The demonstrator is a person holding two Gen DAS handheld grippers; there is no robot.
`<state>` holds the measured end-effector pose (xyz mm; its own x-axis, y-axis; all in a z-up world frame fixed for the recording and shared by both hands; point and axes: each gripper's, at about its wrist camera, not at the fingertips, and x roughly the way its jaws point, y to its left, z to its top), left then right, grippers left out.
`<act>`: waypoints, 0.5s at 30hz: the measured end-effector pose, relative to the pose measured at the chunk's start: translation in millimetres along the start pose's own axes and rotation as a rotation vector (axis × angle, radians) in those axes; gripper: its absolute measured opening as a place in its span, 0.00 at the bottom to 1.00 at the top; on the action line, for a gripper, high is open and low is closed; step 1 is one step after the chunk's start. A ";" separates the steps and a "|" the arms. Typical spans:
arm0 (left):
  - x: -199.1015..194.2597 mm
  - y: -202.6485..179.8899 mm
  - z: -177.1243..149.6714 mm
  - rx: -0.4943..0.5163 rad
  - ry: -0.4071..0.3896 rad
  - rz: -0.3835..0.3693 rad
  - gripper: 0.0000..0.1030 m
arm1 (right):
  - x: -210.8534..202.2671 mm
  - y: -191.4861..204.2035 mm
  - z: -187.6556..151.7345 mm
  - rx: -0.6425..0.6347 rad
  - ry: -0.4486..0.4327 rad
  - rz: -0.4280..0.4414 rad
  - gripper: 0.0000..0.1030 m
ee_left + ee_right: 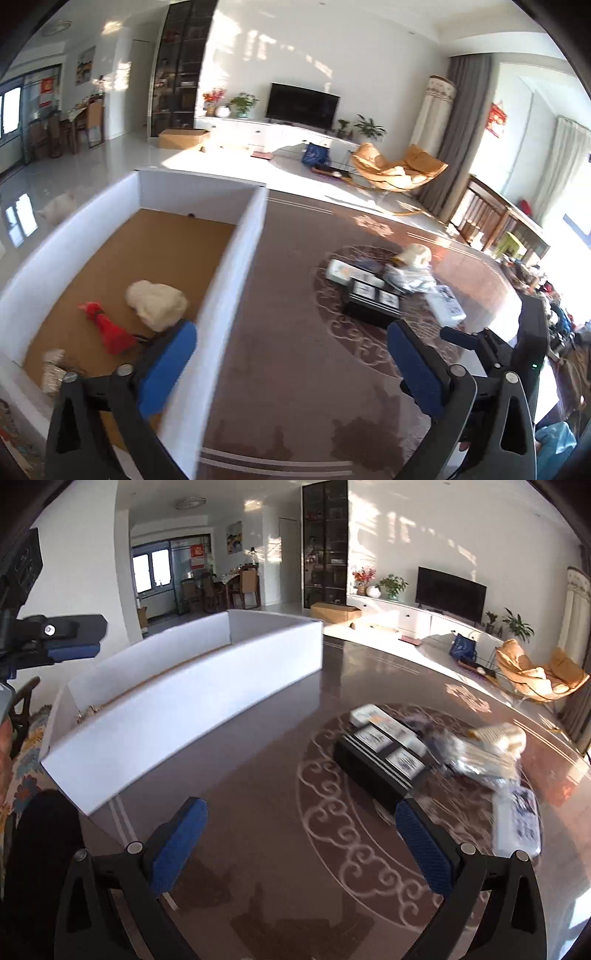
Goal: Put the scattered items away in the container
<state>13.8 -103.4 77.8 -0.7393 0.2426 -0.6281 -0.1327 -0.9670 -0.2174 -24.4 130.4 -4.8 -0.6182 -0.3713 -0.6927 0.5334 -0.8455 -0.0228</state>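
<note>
Right wrist view: the right tongs (pixel 299 834) stand wide open with nothing between the blue pads, pointing down at the patterned counter (pixel 258 775). Just ahead of them and to the right, the black box (pixel 380 764) lies on the counter, its long axis running from the near right toward the far left. Behind it sit a white packet (pixel 369 716), a crumpled clear bag (pixel 476 757) and a cream knitted thing (pixel 506 734); a white labelled packet (pixel 517 819) lies nearer, at the right edge. The white container (pixel 184 709) stands well apart, on the far left.

In the left wrist view, the left tongs (pixel 291 354) are also fully open and empty, and they hover beside the container's wall (pixel 236 266). Inside lie a cream knitted item (pixel 157 304) and a red item (pixel 107 328). The heap is ahead and to the right of these tongs, farther away.

I judge that the right tongs are nearer to the black box, and should close across its short side.
</note>
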 end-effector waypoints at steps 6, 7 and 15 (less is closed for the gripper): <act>121.0 -85.0 -65.5 0.168 0.228 -0.004 1.00 | -31.5 -95.1 -67.2 0.184 0.106 -0.171 0.99; 130.0 -89.1 -69.5 0.187 0.234 0.007 1.00 | -33.1 -103.0 -72.5 0.204 0.111 -0.190 0.99; 143.1 -78.6 -72.4 0.154 0.244 -0.022 1.00 | -18.6 -94.9 -79.8 0.229 0.148 -0.245 0.99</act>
<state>-33.8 12.9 -49.1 -0.5568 0.2569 -0.7899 -0.2593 -0.9572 -0.1285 -17.5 248.2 -47.4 -0.6124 -0.1021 -0.7839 0.2265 -0.9727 -0.0502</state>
